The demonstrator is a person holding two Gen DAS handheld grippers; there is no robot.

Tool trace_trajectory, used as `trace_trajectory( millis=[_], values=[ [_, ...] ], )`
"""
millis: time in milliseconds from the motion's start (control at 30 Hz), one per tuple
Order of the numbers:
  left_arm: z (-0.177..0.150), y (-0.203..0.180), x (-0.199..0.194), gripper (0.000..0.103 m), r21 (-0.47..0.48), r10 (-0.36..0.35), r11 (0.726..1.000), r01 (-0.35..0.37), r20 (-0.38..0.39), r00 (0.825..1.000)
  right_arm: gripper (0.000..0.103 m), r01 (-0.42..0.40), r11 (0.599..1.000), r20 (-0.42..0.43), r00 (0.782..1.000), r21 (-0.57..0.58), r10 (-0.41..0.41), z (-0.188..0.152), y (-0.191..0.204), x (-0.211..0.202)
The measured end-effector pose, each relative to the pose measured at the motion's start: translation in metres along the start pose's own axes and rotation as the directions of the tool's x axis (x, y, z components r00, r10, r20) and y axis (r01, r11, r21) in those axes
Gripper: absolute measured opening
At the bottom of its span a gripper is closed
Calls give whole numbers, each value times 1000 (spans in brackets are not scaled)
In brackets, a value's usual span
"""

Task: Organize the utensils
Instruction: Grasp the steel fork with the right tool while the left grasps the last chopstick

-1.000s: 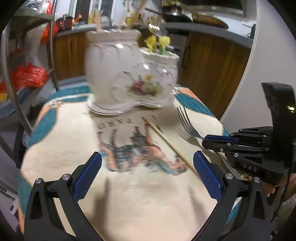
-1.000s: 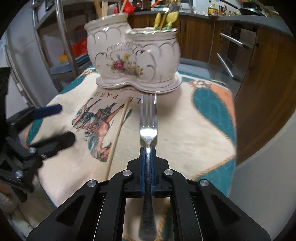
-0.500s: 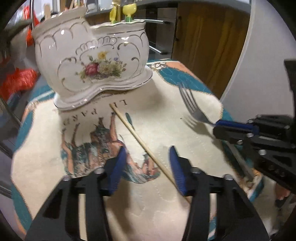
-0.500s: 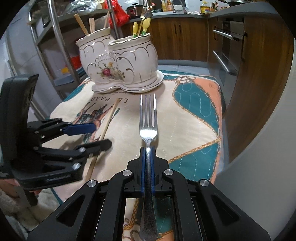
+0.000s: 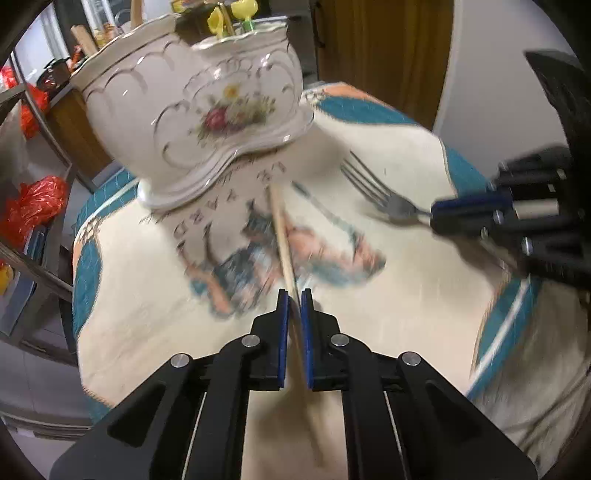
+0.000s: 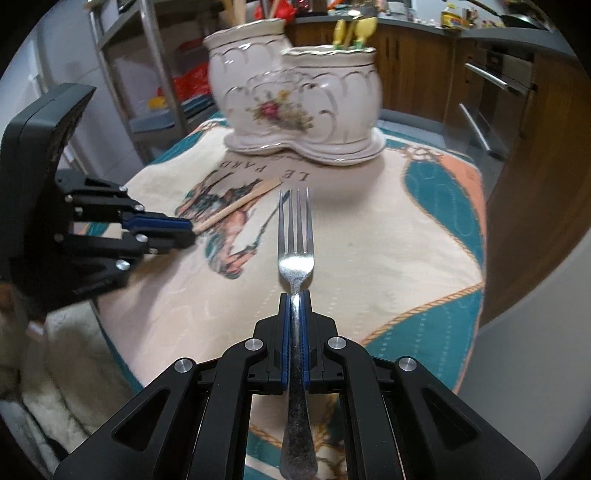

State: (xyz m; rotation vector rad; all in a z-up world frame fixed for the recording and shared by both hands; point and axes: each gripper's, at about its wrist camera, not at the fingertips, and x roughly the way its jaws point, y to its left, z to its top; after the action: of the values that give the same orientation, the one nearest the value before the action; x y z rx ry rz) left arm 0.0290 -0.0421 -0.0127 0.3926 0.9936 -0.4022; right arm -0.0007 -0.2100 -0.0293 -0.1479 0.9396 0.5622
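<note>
My left gripper is shut on a wooden chopstick that points toward the white floral double-pot holder. It also shows in the right wrist view, with the chopstick sticking out. My right gripper is shut on a metal fork, tines forward, above the cloth. The fork and right gripper show at the right of the left wrist view. The holder stands at the far end, with yellow-handled utensils in one pot and wooden sticks in the other.
A cream and teal printed cloth covers the small table. A metal shelf rack with red bags stands at the left. Wooden kitchen cabinets and an oven lie behind. The table edge drops off at the right.
My left gripper has closed from wide open onto the chopstick and lifted it. The right gripper keeps the fork and has shifted slightly relative to the holder.
</note>
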Motion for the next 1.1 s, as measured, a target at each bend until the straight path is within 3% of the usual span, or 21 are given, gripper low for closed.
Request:
trace_trajectory(
  millis=[233,500,600,733,933,1100],
  values=[
    [-22,13,-9,6,51,18,999,-17,-29,999,6,18,999,-51,998,-43,-20,0,10,5],
    [-15,11,-2,6,-7,-28,1000,28,4,1000,15,43,997,-94,994,-67,-49,5,13,7],
    [-15,11,-2,6,-20,-28,999,28,20,999,15,39,997,-90,995,-69,-45,6,13,9],
    [-16,9,0,5,-9,-26,1000,27,45,999,6,18,999,-78,997,-49,-22,8,11,10],
    [-21,10,-7,4,-14,-35,999,37,124,992,6,44,997,22,999,-55,-43,8,14,-4],
    [-25,19,-27,5,-48,-39,997,53,255,966,6,66,996,154,986,-61,-56,11,16,-27]
  ],
)
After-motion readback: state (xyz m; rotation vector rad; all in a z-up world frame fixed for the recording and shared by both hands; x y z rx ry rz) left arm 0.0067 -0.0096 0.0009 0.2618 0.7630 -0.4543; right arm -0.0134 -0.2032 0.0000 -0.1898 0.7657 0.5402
